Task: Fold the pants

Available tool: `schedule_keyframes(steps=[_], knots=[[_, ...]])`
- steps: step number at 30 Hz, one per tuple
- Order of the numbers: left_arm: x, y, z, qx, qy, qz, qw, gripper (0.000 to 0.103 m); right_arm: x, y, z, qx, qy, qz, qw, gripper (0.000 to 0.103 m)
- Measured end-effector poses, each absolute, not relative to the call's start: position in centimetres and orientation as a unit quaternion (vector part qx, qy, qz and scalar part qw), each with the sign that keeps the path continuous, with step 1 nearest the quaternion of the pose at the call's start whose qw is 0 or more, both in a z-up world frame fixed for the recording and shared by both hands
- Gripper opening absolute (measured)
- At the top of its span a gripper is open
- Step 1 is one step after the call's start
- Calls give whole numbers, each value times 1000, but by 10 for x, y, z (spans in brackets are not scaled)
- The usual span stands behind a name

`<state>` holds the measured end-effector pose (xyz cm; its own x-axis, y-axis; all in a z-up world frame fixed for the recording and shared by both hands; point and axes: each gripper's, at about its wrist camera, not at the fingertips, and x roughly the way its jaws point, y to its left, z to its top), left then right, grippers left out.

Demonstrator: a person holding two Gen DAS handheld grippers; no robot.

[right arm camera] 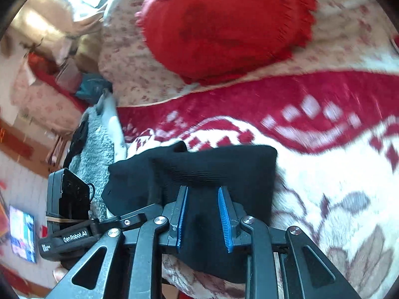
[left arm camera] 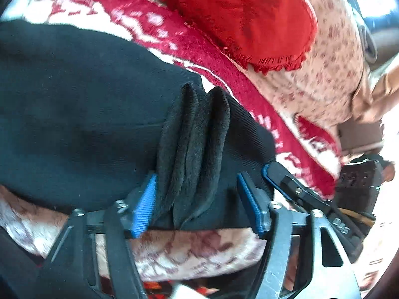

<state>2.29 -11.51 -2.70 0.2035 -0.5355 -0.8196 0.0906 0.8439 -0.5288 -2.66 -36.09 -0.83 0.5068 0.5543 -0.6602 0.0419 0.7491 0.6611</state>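
Observation:
The black pants [left arm camera: 74, 104] lie on a red and white patterned blanket [left arm camera: 154, 32]. In the left wrist view a bunched, layered fold of the pants [left arm camera: 192, 154] rises between the blue pads; my left gripper [left arm camera: 197, 199] is wide open around it, not pinching. In the right wrist view the pants [right arm camera: 212, 164] form a folded block, and my right gripper [right arm camera: 203, 196] has its blue pads closed in on a thick fold of the black cloth. The right gripper also shows at the right in the left wrist view [left arm camera: 286, 182].
A red frilled cushion [right arm camera: 224, 25] lies on a floral bedspread [right arm camera: 124, 57] behind the blanket. Grey fluffy fabric [right arm camera: 97, 149] sits at the bed's left edge. The other gripper's black body [right arm camera: 69, 199] is at left. Floor and clutter lie beyond.

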Motion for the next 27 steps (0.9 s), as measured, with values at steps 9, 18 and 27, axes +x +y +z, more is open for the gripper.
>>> schedule_keyframes(steps=[9,18,27], knots=[[30,-86,-12,-168,563,-177,789,13,-22,-333,10,232,459,182,838,21],[22,-87,-17,-132,567,-171,795,13,-14,-318,-12,189,483,166,839,20],[12,-90,-19,-115,564,-155,803,14,-55,-316,-1,131,496,160,843,20]])
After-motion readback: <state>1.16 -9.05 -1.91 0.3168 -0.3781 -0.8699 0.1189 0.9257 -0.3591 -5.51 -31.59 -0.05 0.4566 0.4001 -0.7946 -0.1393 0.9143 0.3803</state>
